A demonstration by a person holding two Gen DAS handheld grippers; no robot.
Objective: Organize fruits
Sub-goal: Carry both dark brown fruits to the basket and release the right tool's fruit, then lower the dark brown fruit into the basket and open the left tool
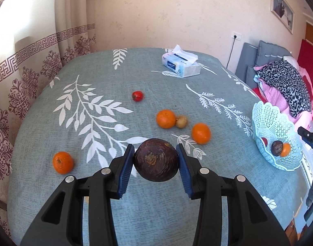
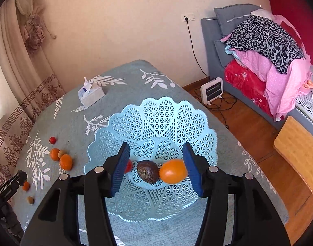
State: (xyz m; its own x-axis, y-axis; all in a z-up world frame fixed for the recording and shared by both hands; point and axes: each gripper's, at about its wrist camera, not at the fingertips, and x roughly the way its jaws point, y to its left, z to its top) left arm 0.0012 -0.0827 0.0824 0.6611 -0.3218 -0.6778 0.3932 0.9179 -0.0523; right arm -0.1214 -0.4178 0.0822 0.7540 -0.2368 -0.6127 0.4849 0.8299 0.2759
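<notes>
Pale-blue lattice basket [image 2: 168, 114] holds an orange [image 2: 173, 171], dark fruit [image 2: 147, 171] beneath right gripper's [image 2: 156, 168] spread jaws.

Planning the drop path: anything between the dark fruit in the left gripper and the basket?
Nothing visible. The dark fruit sits clamped in the left gripper; bare tablecloth lies toward the basket. The right gripper hovers open over it.

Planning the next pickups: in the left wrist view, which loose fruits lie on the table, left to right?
Orange → red fruit → second orange → small tan fruit touching it → third orange, then the basket.
</notes>
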